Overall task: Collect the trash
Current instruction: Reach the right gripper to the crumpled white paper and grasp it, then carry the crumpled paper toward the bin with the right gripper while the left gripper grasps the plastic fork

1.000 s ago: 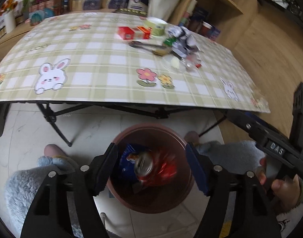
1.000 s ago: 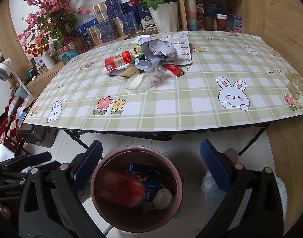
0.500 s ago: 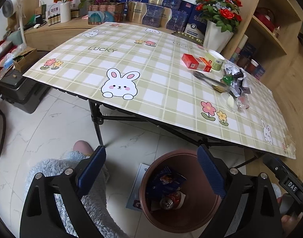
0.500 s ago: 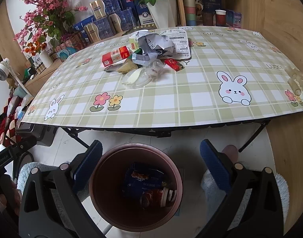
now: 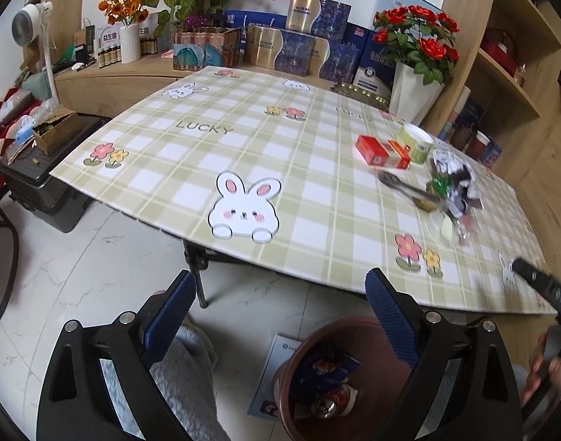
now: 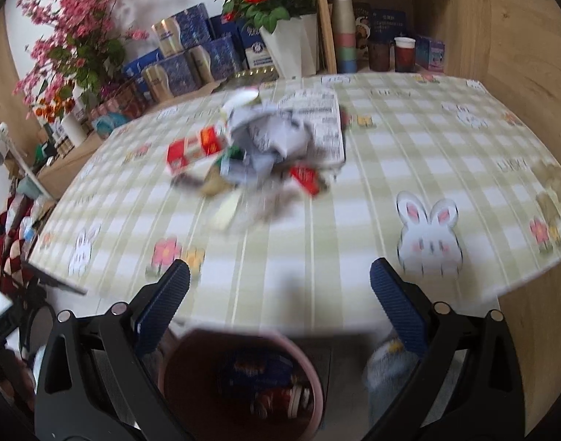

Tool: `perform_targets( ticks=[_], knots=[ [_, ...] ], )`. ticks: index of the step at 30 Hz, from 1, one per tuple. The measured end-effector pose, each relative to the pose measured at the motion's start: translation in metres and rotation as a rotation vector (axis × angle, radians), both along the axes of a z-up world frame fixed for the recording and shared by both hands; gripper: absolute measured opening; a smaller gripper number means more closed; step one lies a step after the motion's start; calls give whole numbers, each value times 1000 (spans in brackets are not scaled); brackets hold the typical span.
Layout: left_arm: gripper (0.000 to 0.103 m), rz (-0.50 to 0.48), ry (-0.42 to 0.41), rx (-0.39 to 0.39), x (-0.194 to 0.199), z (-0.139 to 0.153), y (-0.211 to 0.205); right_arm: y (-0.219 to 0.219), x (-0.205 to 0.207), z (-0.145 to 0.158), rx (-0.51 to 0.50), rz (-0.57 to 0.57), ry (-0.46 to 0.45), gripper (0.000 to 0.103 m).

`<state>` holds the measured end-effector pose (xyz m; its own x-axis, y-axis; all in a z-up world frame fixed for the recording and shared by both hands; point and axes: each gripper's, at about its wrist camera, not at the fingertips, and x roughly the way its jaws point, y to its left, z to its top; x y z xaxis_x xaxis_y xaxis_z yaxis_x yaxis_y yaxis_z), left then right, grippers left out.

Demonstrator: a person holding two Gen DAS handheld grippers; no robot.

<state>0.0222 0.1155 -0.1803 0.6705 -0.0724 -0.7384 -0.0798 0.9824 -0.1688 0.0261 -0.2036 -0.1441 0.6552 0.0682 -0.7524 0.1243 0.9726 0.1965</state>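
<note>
A brown trash bin (image 5: 357, 334) stands on the floor in front of the table, holding a blue wrapper (image 5: 328, 365) and a red can (image 5: 326, 406); it also shows in the right wrist view (image 6: 240, 338). A pile of trash lies on the checked tablecloth: a red box (image 5: 376, 150), a green-and-white cup (image 5: 416, 143), crumpled paper (image 6: 273, 136), a red wrapper (image 6: 306, 178). My left gripper (image 5: 280, 316) is open and empty, left of the bin. My right gripper (image 6: 280, 301) is open and empty, above the bin near the table's front edge.
A white vase of red roses (image 5: 416, 92) and blue gift boxes (image 5: 299, 47) stand behind the table. Wooden shelves (image 5: 508, 73) are to the right. A dark case (image 5: 34, 187) sits on the floor at left. A booklet (image 5: 277, 367) lies beside the bin.
The red can has dropped and settled in the bin. My left gripper has swung left and up, away from the bin. My right gripper has lifted toward the table; its view is blurred.
</note>
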Motion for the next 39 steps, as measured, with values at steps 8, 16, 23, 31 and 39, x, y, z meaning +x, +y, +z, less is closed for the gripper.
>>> perform_targets(
  ticks=[8,16,23,31,39],
  knots=[
    [91,15,-27,-8,34,2,6,-12,86,-1,48,-16,9,97],
    [91,-41,-11,-84,52,-10,-2,-11,155,-13,89,-23,37,97],
    [91,-57,20,-78,55,-23,-7,-23,191,-42,187,-65,130,81],
    [91,-76,36,-74,60,-23,-8,-37,178,-30,278,-61,89,50],
    [87,-156,80,-140,86,-10,-39,-38,145,9,224,-24,-35,50]
  ],
)
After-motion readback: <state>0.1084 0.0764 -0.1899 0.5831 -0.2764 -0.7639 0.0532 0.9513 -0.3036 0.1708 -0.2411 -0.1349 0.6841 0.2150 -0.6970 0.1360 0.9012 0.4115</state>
